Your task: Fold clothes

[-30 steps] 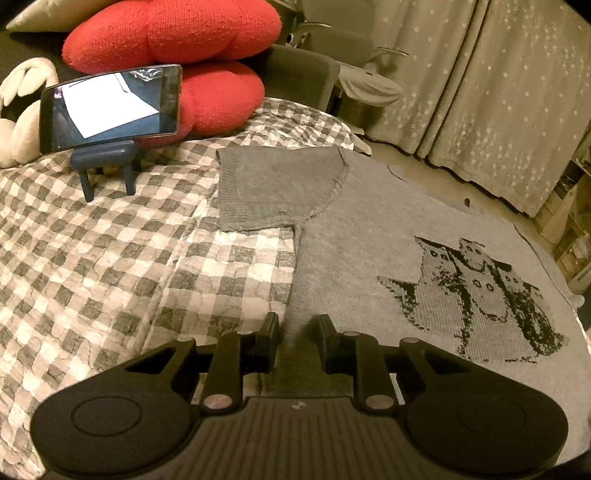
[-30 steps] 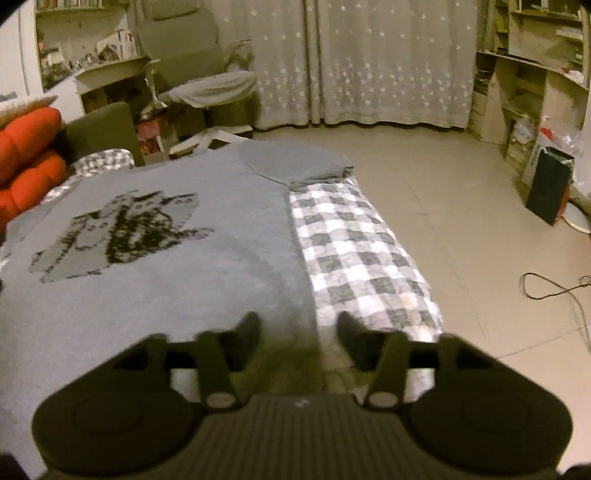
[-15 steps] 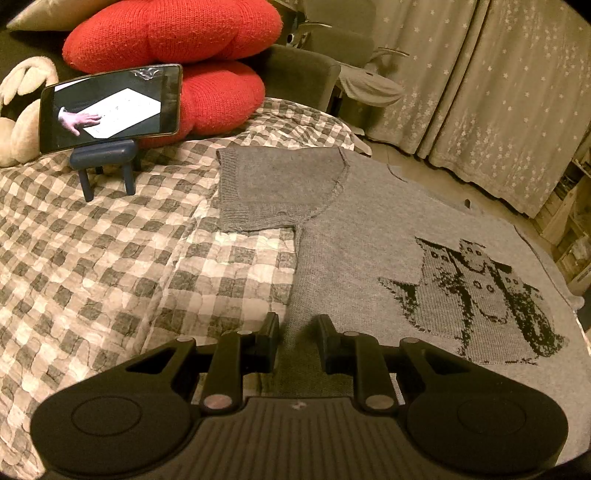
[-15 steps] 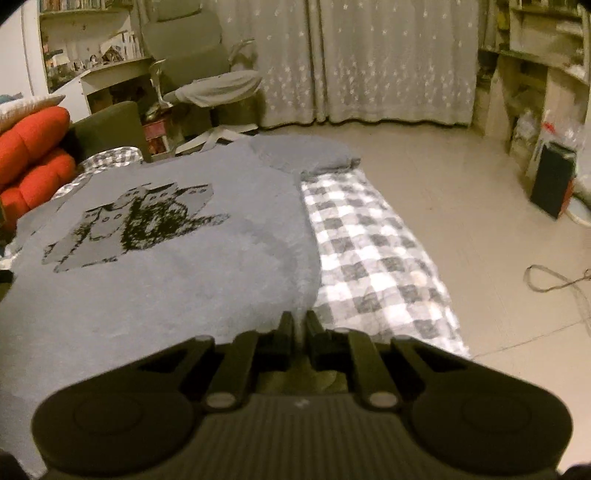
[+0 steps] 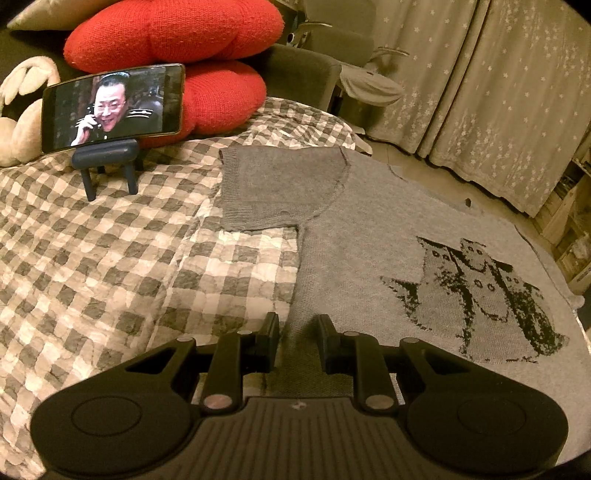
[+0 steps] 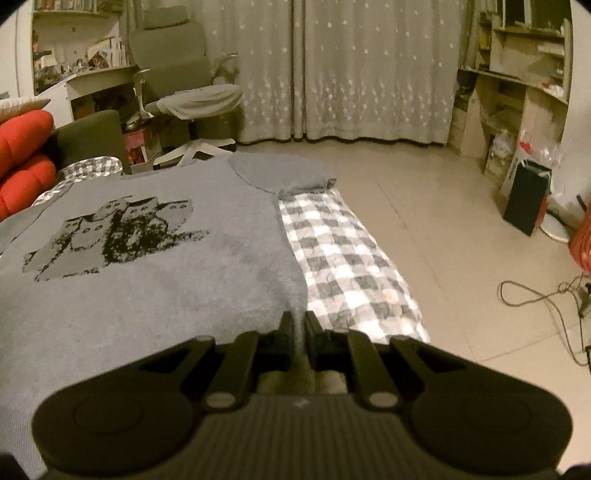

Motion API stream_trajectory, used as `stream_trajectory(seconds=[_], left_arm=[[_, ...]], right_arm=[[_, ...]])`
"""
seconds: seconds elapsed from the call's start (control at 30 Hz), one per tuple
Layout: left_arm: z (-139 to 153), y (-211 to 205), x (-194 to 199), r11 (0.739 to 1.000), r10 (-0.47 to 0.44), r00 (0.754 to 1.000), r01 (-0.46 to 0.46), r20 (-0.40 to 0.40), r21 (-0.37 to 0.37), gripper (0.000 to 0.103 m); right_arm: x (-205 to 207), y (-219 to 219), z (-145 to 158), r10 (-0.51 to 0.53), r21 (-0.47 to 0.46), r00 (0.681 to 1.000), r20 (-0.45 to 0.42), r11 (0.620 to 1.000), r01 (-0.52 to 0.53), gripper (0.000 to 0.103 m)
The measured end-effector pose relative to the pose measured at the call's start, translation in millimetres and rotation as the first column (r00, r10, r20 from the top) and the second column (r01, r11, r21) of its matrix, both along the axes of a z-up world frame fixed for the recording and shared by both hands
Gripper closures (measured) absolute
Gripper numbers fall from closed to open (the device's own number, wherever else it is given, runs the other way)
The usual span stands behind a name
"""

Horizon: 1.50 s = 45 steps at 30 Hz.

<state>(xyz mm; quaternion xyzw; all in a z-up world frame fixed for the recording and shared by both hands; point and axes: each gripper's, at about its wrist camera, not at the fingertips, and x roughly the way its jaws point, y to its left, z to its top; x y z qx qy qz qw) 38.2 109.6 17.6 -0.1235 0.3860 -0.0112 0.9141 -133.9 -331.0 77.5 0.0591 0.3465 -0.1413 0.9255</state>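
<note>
Nearest the right wrist camera, the right gripper (image 6: pixel 296 334) is pinching the near right corner of the grey sweater (image 6: pixel 147 280), a ridge of knit rising between its nearly closed fingers. On the other side, the left gripper (image 5: pixel 297 341) is sitting with its fingers spread apart, straddling the sweater's near left edge (image 5: pixel 295 321) without clamping it.

Beyond the grippers, the sweater is lying flat and face up on the checked bedspread (image 5: pixel 110 266), its cat print (image 5: pixel 476 295) showing and both short sleeves spread out at the far end. Farther still, a phone on a stand (image 5: pixel 110 107) is playing in front of a red cushion (image 5: pixel 177 33).

The risk is lopsided lifting: with only the right corner held, raising the hem would probably drag the cloth askew and wrinkle it. The left fingers are half over bedspread, so closing there could catch the quilt too. The loose knit may also stretch or slip from a thin pinch.
</note>
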Motion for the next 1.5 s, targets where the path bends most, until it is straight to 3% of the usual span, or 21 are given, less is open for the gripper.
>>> stream_trajectory(seconds=[0.1, 0.2, 0.27, 0.37, 0.4, 0.43, 0.5, 0.63, 0.7, 1.1, 1.2, 1.27, 1.3, 1.33, 1.5], left_arm=[[-0.8, -0.5, 0.9, 1.0, 0.002, 1.0, -0.002, -0.002, 0.005, 0.083], [-0.6, -1.2, 0.9, 1.0, 0.005, 1.0, -0.005, -0.002, 0.008, 0.083], [-0.4, -0.2, 0.3, 1.0, 0.006, 1.0, -0.006, -0.002, 0.002, 0.083], [-0.4, 1.5, 0.0, 1.0, 0.009, 1.0, -0.009, -0.002, -0.009, 0.083], [-0.2, 2.2, 0.2, 1.0, 0.012, 1.0, -0.012, -0.002, -0.014, 0.083], [0.0, 2.9, 0.4, 1.0, 0.014, 1.0, -0.014, -0.002, -0.019, 0.083], [0.3, 3.1, 0.3, 1.0, 0.015, 1.0, -0.015, -0.002, -0.02, 0.083], [0.7, 3.1, -0.3, 1.0, 0.013, 1.0, -0.013, -0.001, -0.018, 0.083], [0.9, 4.2, -0.3, 1.0, 0.017, 1.0, -0.017, -0.001, -0.021, 0.083], [0.7, 5.4, -0.3, 0.999, 0.025, 1.0, -0.026, -0.007, -0.021, 0.083], [1.4, 6.8, -0.5, 0.999, 0.03, 1.0, -0.03, -0.005, -0.03, 0.083], [1.3, 7.4, -0.1, 0.999, 0.032, 0.999, -0.033, -0.006, -0.035, 0.083], [1.3, 7.6, 0.0, 0.999, 0.034, 0.999, -0.034, -0.007, -0.037, 0.083], [1.4, 7.7, 0.1, 0.999, 0.035, 0.999, -0.036, -0.007, -0.038, 0.083], [4.1, 9.2, -1.8, 0.998, 0.043, 0.999, -0.042, 0.006, -0.041, 0.083]], right_arm=[[4.9, -3.1, -5.9, -0.007, 0.009, 1.0, -0.028, 1.0, 0.007, 0.095], [10.4, 4.9, -12.7, 0.014, -0.046, 0.998, -0.06, 0.999, -0.017, 0.095], [9.3, 2.5, -12.4, 0.017, -0.017, 0.998, -0.056, 1.0, -0.018, 0.094], [5.8, -3.3, -8.9, 0.033, 0.052, 0.998, -0.048, 0.998, -0.03, 0.078], [4.2, -2.5, -8.6, 0.035, 0.057, 0.998, -0.048, 0.998, -0.033, 0.061], [2.6, -1.0, -8.5, 0.038, 0.057, 0.998, -0.048, 0.998, -0.035, 0.056], [-0.7, 1.9, -8.2, 0.042, 0.059, 0.998, -0.049, 0.997, -0.039, 0.059], [-7.3, 7.7, -7.6, 0.051, 0.062, 0.997, -0.049, 0.997, -0.048, 0.086], [-10.7, 10.6, -7.3, 0.056, 0.064, 0.997, -0.05, 0.997, -0.053, 0.092], [-12.6, 13.9, -8.5, 0.026, 0.024, 0.997, -0.073, 0.999, -0.024, 0.094], [-14.6, 17.5, -4.0, 0.012, -0.009, 0.998, -0.055, 1.0, -0.013, 0.086], [-16.1, 20.1, -0.9, 0.004, -0.032, 0.999, -0.042, 0.999, -0.005, 0.071], [-16.9, 21.4, 0.6, -0.001, -0.043, 0.999, -0.036, 0.999, -0.001, 0.054], [-17.6, 22.7, 2.2, -0.005, -0.054, 1.0, -0.029, 0.999, 0.004, 0.047], [-24.4, 33.4, 15.7, 0.012, -0.114, 0.999, 0.052, 0.993, -0.006, 0.047]])
